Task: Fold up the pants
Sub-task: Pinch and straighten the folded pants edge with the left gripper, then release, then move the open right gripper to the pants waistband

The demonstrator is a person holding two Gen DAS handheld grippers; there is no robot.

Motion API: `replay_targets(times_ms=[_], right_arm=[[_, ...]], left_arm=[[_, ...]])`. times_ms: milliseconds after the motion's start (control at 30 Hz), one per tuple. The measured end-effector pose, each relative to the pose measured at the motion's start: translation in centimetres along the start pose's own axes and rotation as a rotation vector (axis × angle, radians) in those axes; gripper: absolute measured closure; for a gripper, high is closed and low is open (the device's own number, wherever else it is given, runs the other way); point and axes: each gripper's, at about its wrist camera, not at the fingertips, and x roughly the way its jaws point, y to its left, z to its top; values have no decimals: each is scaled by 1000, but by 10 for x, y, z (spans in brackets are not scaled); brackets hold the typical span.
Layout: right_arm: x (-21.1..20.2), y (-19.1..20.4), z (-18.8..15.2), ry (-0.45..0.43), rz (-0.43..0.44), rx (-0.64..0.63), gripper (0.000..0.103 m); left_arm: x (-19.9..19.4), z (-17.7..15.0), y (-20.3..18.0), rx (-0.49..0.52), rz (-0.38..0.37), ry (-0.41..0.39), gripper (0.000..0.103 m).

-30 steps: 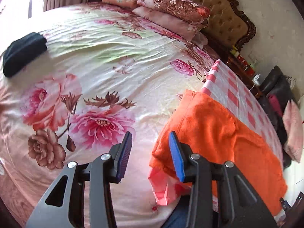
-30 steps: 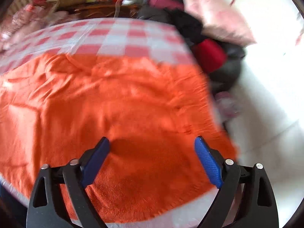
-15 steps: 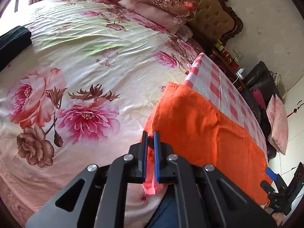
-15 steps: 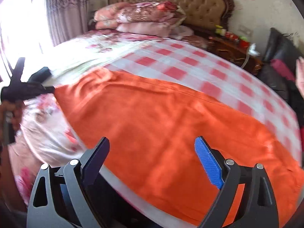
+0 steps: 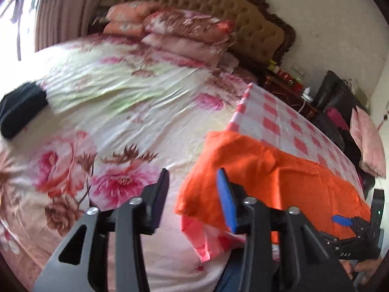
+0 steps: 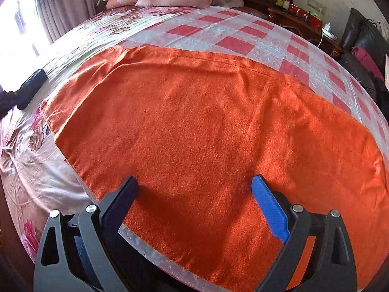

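Observation:
Orange pants lie spread flat on a red-and-white checked sheet over the bed. In the left wrist view the orange pants hang at the bed's near corner, their left end raised in a fold. My left gripper hovers beside that end; its jaws are opening and nothing is between them. My right gripper stands wide above the near edge of the cloth, jaws still opening, empty. The right gripper also shows at the lower right of the left wrist view, a hand under it.
A floral bedspread covers the bed. A black folded item lies at its far left. Stacked pillows rest against a tufted headboard. A nightstand with bottles and dark bags stand at the right.
My left gripper closed fully and then opened again, rising a little beside the pants' end. My right gripper swung across from the right end of the pants to their near edge and widened.

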Motion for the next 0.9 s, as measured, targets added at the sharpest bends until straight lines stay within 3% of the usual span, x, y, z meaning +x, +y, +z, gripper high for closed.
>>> replay_targets(times_ms=[33,67,133,233,333,367,500,600,633,733,833,900], right_arm=[[0,1,0,0,-3,4,10],[1,0,0,2,-4,7,9],[3,-2,0,13,-11,22,6],[4,-3,-2,5,-14,31,5],[3,-3,-3,0,-16,39,5],[3,-3,-3,1,-15,42,5],[4,-3,0,21,-20,59,5],[2,-4,1,33,-24,63,6],[-4,-9,0,30,-7,86,7],[-44,-53,-11,-125,29,211,5],[-70,-149,-27,-158,-171,347,5],[-78,-216,-44,-151,-236,443,5]], left_arm=[[-2,-2,-20,76,-21,-39,38],[1,-4,-38,134,-36,-47,37],[17,-15,-73,254,-54,7,35],[40,-33,-109,333,-71,95,32],[68,-47,-120,320,-80,202,30],[77,-49,-119,313,-48,234,30],[86,-48,-121,365,20,250,28],[84,-33,-118,323,-3,267,42],[84,-25,-118,319,-6,263,43],[92,-2,-118,325,6,262,49],[115,18,-121,323,-2,289,68],[138,25,-125,314,-18,340,77]])
